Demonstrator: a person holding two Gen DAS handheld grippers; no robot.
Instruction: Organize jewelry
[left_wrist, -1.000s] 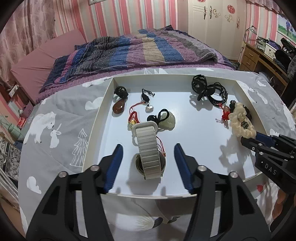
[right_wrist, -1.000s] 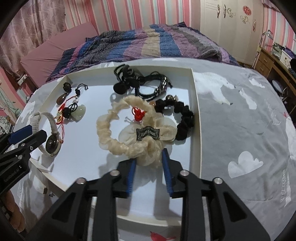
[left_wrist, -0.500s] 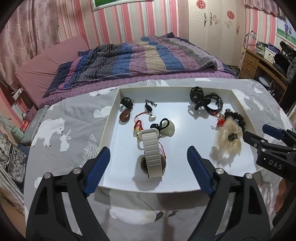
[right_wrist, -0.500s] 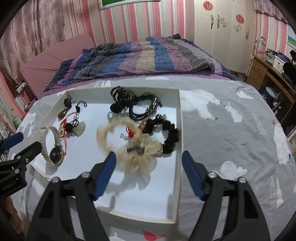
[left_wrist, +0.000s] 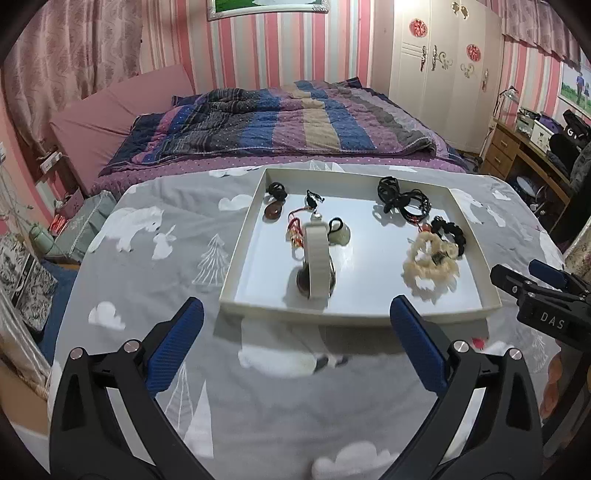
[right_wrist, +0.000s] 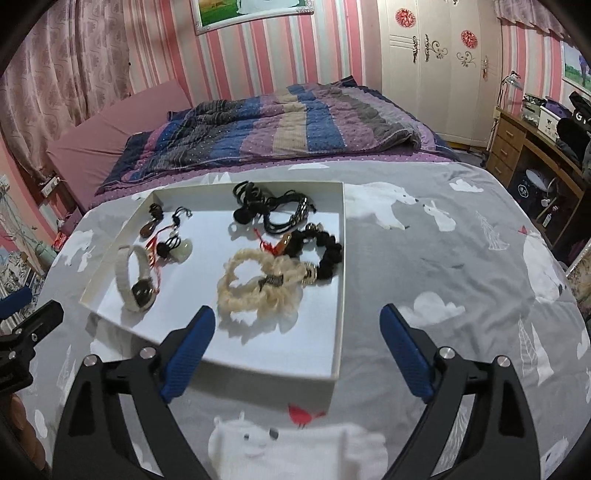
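A white tray (left_wrist: 242, 240) (right_wrist: 341, 277) lies on the grey bedcover. In it are a cream-banded watch (left_wrist: 317, 266) (right_wrist: 133, 277), a cream scrunchie (left_wrist: 428, 264) (right_wrist: 258, 291), a black bead bracelet (left_wrist: 448, 230) (right_wrist: 328, 251), black cords (left_wrist: 402, 201) (right_wrist: 269, 206), a jade pendant (left_wrist: 340, 234) and a brown pendant (left_wrist: 274, 212). My left gripper (left_wrist: 294, 308) hangs before the tray's front wall. Its jaws are opening wide, with nothing between them. My right gripper (right_wrist: 297, 314) hovers over the tray's near right corner. Its jaws are opening too and hold nothing.
The grey cover with white bears (right_wrist: 443, 258) spreads to the right of the tray. A striped quilt (left_wrist: 295, 118) lies on the bed behind. A wooden desk (left_wrist: 517, 155) and a white wardrobe (right_wrist: 436, 66) stand at the far right.
Both grippers pulled back and up from the tray while their jaws spread. The right one let go of the cream scrunchie. The left one's jaws came away from around the watch.
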